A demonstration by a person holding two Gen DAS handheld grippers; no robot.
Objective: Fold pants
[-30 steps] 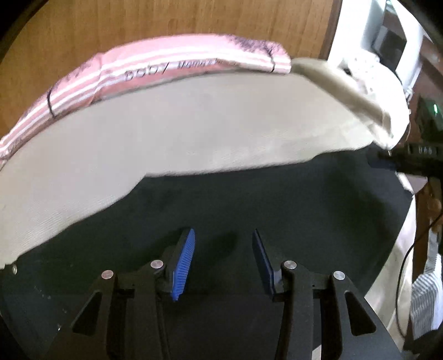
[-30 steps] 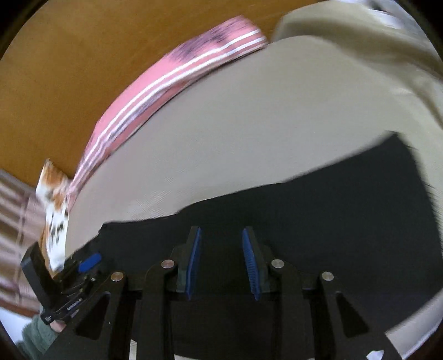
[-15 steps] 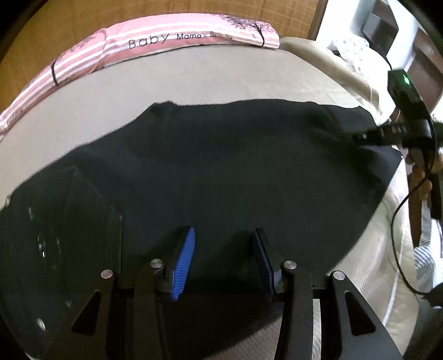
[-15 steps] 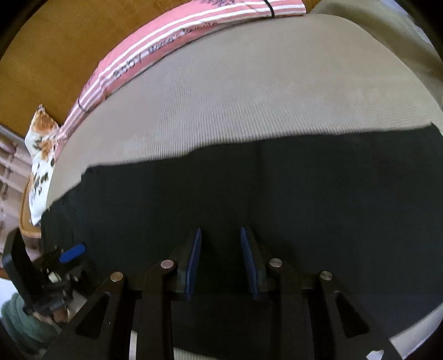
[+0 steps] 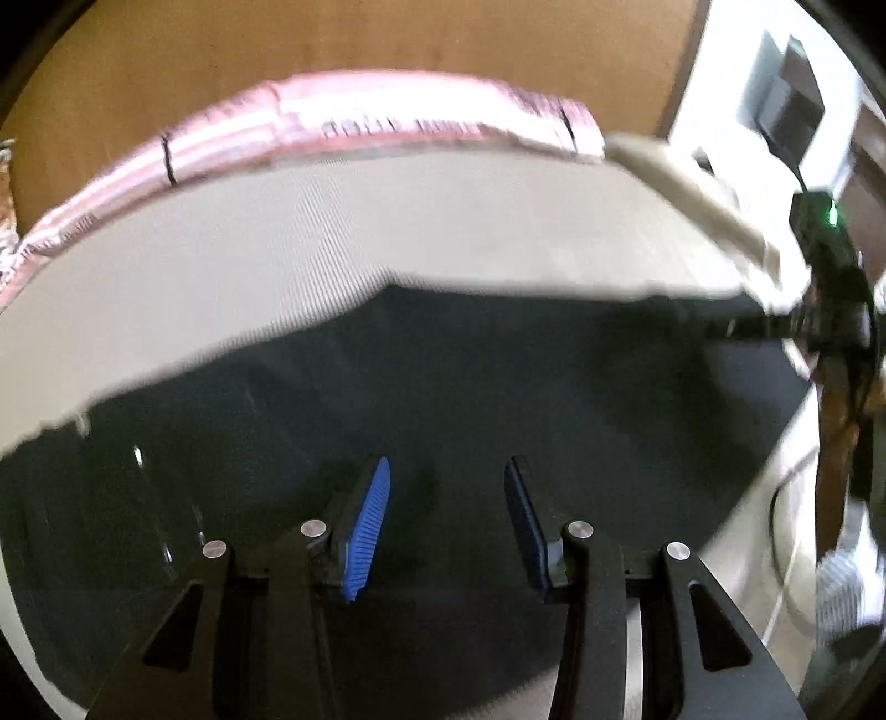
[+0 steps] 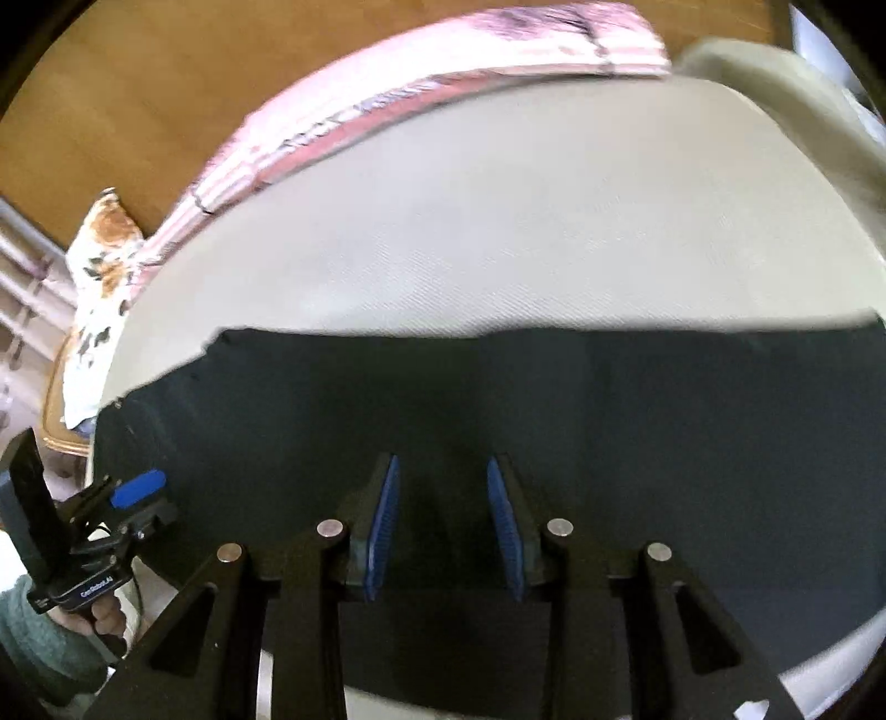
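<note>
Black pants (image 5: 498,376) lie spread flat on a beige bed sheet (image 5: 387,232). My left gripper (image 5: 443,498) hovers over their near part, open, with only flat dark cloth under the blue pads. In the right wrist view the pants (image 6: 554,399) stretch across the frame. My right gripper (image 6: 443,498) is above them with its jaws opening, and I see nothing pinched between them. The left gripper (image 6: 138,493) shows there at the pants' left end. The right gripper (image 5: 720,327) reaches over their far right corner in the left wrist view. Both views are blurred.
A pink striped pillow (image 5: 387,116) lies along the wooden headboard (image 5: 332,44). A rolled beige cover (image 5: 692,183) sits at the bed's right side. A floral cushion (image 6: 105,266) is off the left edge. A hand in a green sleeve (image 6: 33,637) holds the left gripper.
Both views have swung: half a second ago more of the pants showed, now their far edge sits lower in frame, as it did a second ago. The right jaws stand slightly wider.
</note>
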